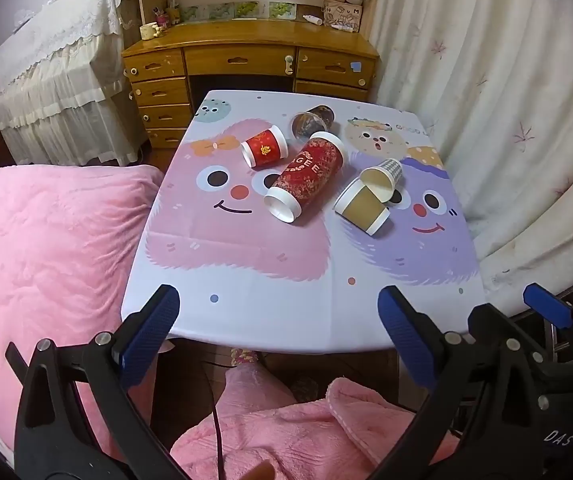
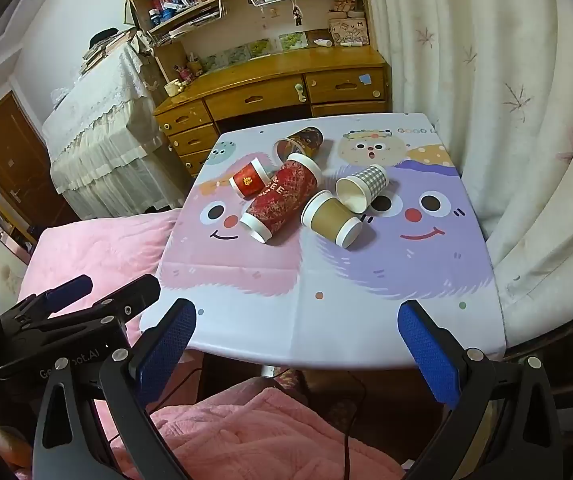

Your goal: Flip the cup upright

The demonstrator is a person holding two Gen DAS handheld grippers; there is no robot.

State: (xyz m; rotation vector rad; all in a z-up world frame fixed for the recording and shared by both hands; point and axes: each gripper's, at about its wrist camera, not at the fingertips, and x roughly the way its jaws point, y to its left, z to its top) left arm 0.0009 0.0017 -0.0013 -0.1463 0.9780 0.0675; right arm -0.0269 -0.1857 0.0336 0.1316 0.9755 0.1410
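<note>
Though near table point(image 1: 246, 312) edge, 5 toppled cups point(image 1: 306, 176).

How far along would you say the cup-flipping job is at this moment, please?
Nothing looks done: all five cups lie on their sides on the cartoon tablecloth: the small red paper cup, tall red patterned cup, dark patterned cup, brown sleeved cup and grey checked cup. Nothing is in hand: the left gripper and right gripper are open, short of the table. All five remain.
</note>
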